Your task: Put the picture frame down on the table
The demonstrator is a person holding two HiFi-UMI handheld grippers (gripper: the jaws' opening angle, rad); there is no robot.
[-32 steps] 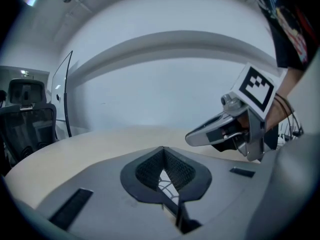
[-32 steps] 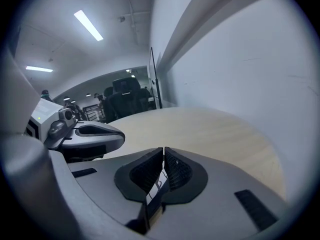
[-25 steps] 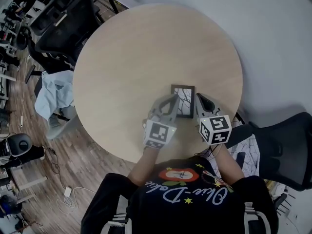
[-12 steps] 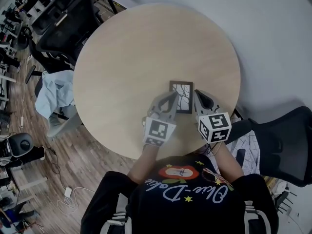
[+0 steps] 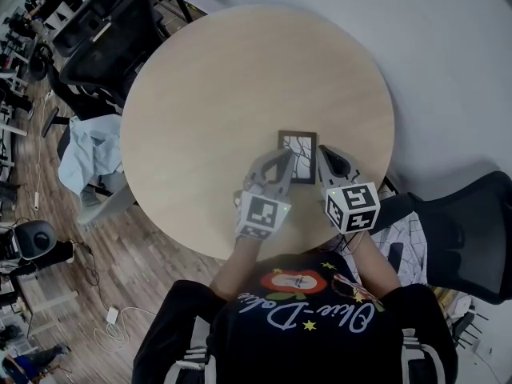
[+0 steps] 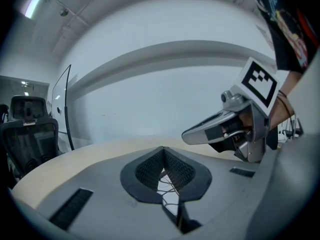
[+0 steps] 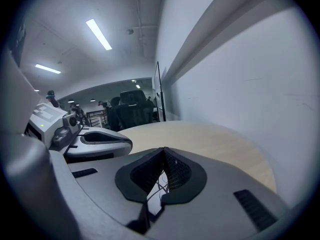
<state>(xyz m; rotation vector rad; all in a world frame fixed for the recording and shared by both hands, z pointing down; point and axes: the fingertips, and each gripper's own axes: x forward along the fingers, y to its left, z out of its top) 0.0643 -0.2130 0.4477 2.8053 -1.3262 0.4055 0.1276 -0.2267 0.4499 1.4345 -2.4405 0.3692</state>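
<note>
Two pinches on the picture frame [image 5: 298, 155]: left gripper [image 5: 276, 169] clamps its left side, right gripper [image 5: 326, 163] its right, by the table's [image 5: 216, 86] near right edge. Looks light, stiff, with a slick, breakable pane, so hold the rim.

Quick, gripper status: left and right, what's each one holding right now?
Left gripper: shut on the picture frame.
Right gripper: shut on the picture frame too, at its other side.
</note>
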